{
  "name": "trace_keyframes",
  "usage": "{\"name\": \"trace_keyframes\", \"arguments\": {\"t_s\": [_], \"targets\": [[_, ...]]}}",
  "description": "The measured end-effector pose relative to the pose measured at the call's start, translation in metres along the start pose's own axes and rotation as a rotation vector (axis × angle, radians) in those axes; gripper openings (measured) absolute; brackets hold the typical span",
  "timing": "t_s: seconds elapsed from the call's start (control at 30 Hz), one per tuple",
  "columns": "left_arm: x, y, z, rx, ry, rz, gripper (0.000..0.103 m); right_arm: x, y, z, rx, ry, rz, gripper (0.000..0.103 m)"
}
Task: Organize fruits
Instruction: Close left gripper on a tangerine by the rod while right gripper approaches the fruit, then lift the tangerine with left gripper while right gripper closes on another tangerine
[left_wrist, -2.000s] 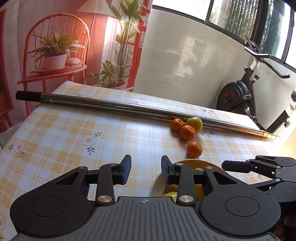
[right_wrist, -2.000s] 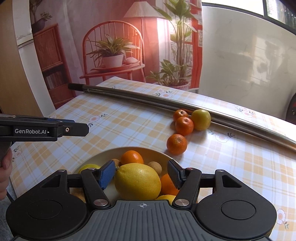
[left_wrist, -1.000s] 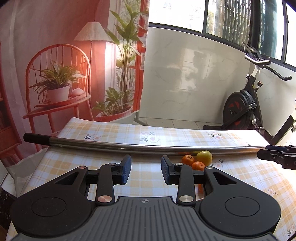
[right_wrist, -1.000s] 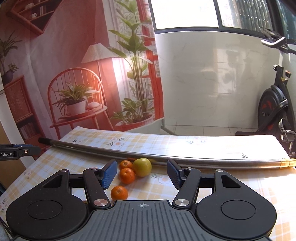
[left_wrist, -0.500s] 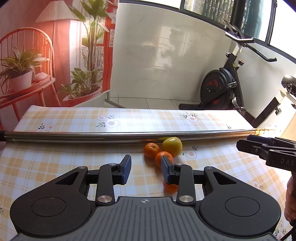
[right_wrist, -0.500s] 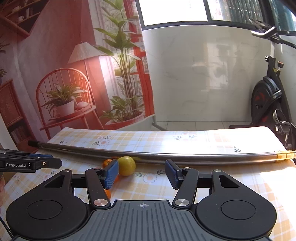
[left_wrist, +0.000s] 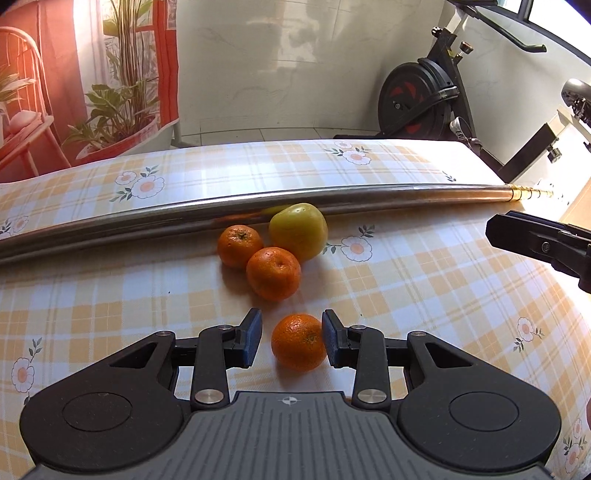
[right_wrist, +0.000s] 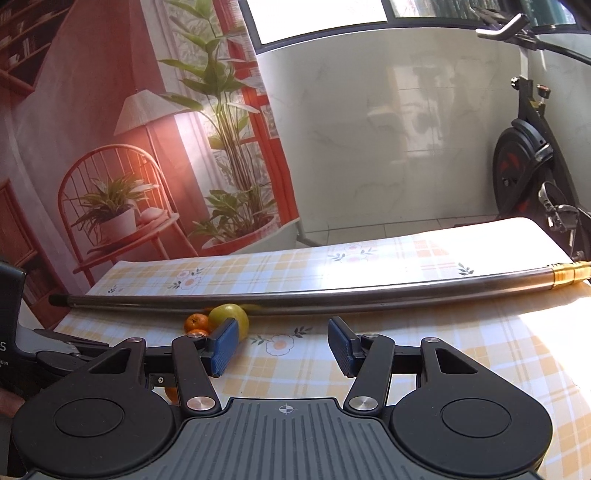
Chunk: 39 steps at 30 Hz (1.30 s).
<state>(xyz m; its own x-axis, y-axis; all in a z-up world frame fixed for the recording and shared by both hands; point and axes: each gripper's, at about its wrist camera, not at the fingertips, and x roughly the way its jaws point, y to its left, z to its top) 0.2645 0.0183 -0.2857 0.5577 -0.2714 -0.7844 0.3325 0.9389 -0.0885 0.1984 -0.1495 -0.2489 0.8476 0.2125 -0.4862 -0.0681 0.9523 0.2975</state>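
The nearest mandarin (left_wrist: 298, 341) lies on the checked tablecloth between the fingers of my left gripper (left_wrist: 291, 338). The gripper is open, with a gap at its left pad. Two more mandarins (left_wrist: 273, 273) (left_wrist: 239, 245) and a yellow-green apple (left_wrist: 298, 230) sit just beyond, the apple against a metal pole (left_wrist: 184, 212). My right gripper (right_wrist: 282, 347) is open and empty, hovering above the table to the right of the fruit. In the right wrist view the apple (right_wrist: 229, 317) and one mandarin (right_wrist: 195, 321) show past its left finger.
The long metal pole (right_wrist: 332, 295) lies across the table behind the fruit. The table's far edge (left_wrist: 258, 147) is beyond it, and an exercise bike (left_wrist: 424, 99) stands off the far right corner. My right gripper's tip (left_wrist: 543, 243) shows at the right in the left wrist view.
My left gripper has swung toward the loose fruit and dropped until the nearest mandarin sits between its fingers. The right gripper rose from the bowl without the lemon; the bowl is out of view.
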Motion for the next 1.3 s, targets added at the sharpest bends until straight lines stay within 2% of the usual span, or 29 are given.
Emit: {"name": "trace_keyframes", "arguments": {"t_s": [0.07,0.37,0.5,0.6,0.9,1.1,1.3], "targets": [[0.001,0.000,0.000,0.002,0.003,-0.009,0.043,0.002,-0.001,-0.001,0.007,0.002,0.003,0.051],[0.012,-0.013,0.000,0.051,0.049,-0.020,0.043,0.005,-0.008,-0.006,0.032,0.012,0.006,0.051],[0.016,-0.018,-0.003,0.089,0.064,-0.020,0.035,0.005,-0.009,-0.006,0.038,0.016,0.006,0.051],[0.013,-0.017,-0.005,0.097,0.059,-0.016,0.035,0.005,-0.010,-0.008,0.041,0.020,0.008,0.051],[-0.025,0.007,-0.004,0.016,-0.038,0.008,0.035,0.009,0.001,-0.009,0.017,0.052,0.045,0.051],[-0.067,0.033,-0.010,-0.043,-0.124,0.056,0.035,0.020,0.024,-0.006,-0.055,0.083,0.089,0.051],[-0.104,0.056,-0.024,-0.085,-0.198,0.147,0.035,0.037,0.051,-0.006,-0.145,0.122,0.113,0.047]]}}
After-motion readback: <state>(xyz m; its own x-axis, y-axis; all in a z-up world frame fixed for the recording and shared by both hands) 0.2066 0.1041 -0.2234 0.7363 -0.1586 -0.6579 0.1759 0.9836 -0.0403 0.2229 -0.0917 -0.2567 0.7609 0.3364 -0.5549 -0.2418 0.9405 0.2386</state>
